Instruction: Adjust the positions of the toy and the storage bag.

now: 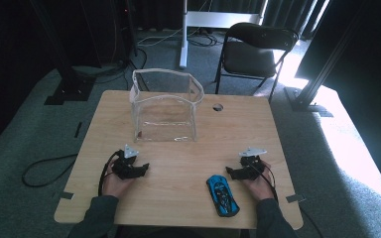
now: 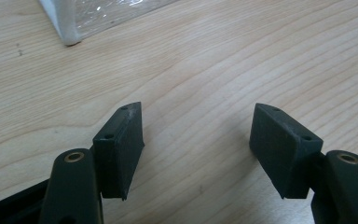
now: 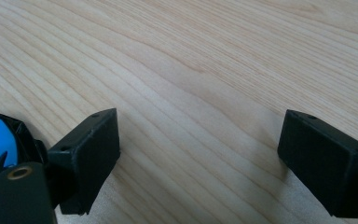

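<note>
Both grippers parked, nothing picked up yet.

I have the left gripper (image 1: 140,168) and right gripper (image 1: 230,172) resting spread and empty on the pale wooden table (image 1: 178,163); the blue-and-black toy car (image 1: 222,195) lies beside the right one, ready for the clear plastic zip-rim bag (image 1: 165,106).

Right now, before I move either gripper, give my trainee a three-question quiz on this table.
1. True or false: the right gripper is clamped on the blue toy car.
2. Which gripper lies nearer the car? A) left gripper B) right gripper
3. What stands at the table's far side, open at the top?

Key:
1. False: its jaws stand open over bare wood, the car beside them.
2. B
3. The clear plastic bag, with nothing visible inside it.
</note>
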